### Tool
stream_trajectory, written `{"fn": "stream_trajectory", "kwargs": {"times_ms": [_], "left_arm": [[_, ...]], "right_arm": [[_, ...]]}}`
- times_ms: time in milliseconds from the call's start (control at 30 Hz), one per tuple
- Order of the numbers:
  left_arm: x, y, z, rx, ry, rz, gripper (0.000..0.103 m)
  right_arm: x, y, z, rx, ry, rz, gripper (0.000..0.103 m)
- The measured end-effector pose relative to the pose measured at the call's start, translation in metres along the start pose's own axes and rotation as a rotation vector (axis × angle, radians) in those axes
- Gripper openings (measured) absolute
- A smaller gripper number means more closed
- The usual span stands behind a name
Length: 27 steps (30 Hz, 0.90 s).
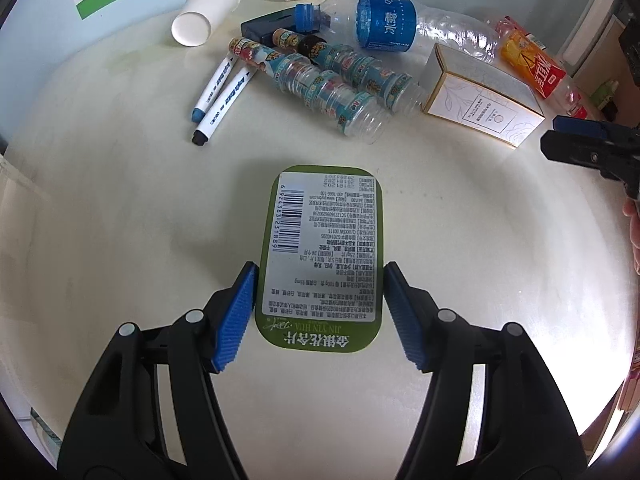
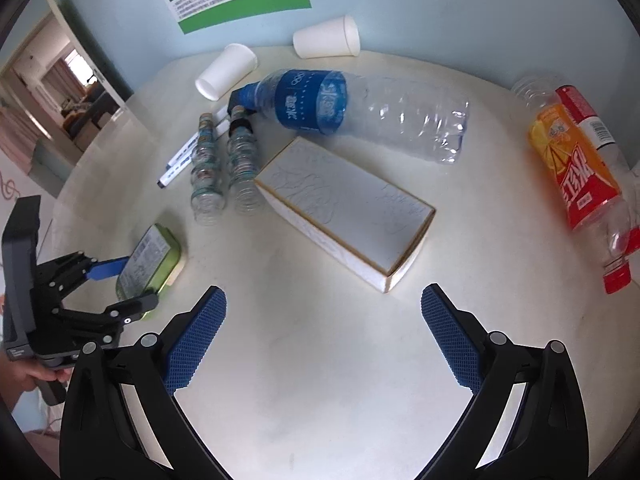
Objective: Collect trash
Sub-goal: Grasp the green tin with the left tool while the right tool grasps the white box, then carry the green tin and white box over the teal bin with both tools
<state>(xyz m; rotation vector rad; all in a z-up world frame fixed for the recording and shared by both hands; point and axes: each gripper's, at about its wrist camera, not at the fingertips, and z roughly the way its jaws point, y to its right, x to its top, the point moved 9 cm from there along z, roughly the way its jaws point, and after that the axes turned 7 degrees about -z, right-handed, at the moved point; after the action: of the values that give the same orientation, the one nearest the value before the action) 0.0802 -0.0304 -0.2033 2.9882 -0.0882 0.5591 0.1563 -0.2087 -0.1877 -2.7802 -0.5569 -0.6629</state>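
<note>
A green tin [image 1: 322,256] with a white printed label lies on the pale round table [image 1: 120,208]. My left gripper [image 1: 320,280] has its blue pads against both long sides of the tin. The right wrist view shows the same tin [image 2: 150,258] with the left gripper [image 2: 128,280] around it. My right gripper [image 2: 324,300] is open and empty above bare table, just short of a white cardboard box [image 2: 344,208]. The right gripper also shows at the right edge of the left wrist view [image 1: 560,136].
Behind the tin lie two markers [image 1: 222,92], two small patterned bottles [image 1: 332,80], a large clear bottle with a blue label [image 1: 384,22], two paper cups [image 1: 204,14], the white box [image 1: 480,100] and an orange-labelled bottle [image 2: 580,176]. A wall with a poster stands behind.
</note>
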Motion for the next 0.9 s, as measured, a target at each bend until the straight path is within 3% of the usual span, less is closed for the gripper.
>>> {"fn": "stream_trajectory", "kwargs": {"times_ms": [233, 567, 600, 633, 733, 900], "left_arm": [[0.006, -0.008, -0.012, 0.016, 0.014, -0.037, 0.056], [0.021, -0.010, 0.000, 0.034, 0.003, -0.095, 0.056], [0.021, -0.010, 0.001, 0.038, 0.000, -0.096, 0.056], [0.022, -0.009, 0.001, 0.040, -0.003, -0.097, 0.056], [0.021, -0.009, 0.002, 0.043, -0.010, -0.099, 0.056], [0.019, -0.009, 0.000, 0.044, -0.017, -0.087, 0.056]], "right_arm": [[0.021, 0.014, 0.015, -0.045, -0.011, -0.150, 0.097], [0.043, 0.015, 0.050, 0.001, -0.044, -0.299, 0.094], [0.043, 0.013, 0.050, 0.012, -0.041, -0.304, 0.093], [0.043, 0.012, 0.051, 0.024, -0.041, -0.308, 0.079], [0.037, 0.007, 0.056, 0.065, -0.078, -0.314, 0.054], [0.028, -0.005, 0.053, 0.120, -0.087, -0.319, 0.050]]}}
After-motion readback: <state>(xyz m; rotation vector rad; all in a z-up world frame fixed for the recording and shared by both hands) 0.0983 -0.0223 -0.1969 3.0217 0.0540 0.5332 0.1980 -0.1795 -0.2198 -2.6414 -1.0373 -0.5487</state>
